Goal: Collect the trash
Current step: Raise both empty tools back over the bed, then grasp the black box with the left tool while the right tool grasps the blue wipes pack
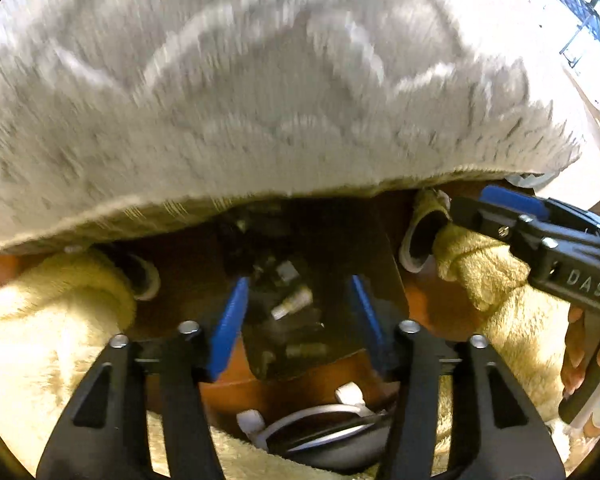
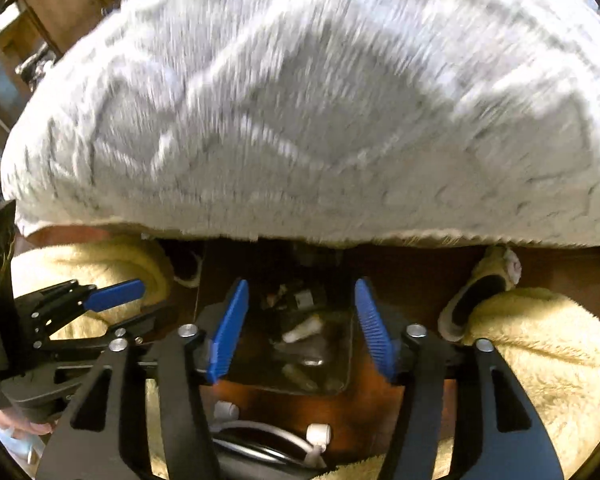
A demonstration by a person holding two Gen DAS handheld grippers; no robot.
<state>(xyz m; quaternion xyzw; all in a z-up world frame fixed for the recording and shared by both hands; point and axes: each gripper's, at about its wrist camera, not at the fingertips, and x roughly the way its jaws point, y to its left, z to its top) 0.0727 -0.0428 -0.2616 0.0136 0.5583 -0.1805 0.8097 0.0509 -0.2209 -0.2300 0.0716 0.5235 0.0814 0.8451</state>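
above: grey shaggy rug (image 1: 260,92) overhanging | sides: cream fleece legs (image 1: 52,332), slippers (image 1: 418,242) | centre: floor gap open down to dark trash bin (image 1: 320,264)

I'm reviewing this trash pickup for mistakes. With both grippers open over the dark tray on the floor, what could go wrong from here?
1. The grey shaggy rug overhangs the dark tray, so its far end is hidden and bits there may be missed.
2. The small pale pieces look light; open jaws on the left gripper could knock them aside.
3. The right gripper hangs close beside the left, so they might collide.
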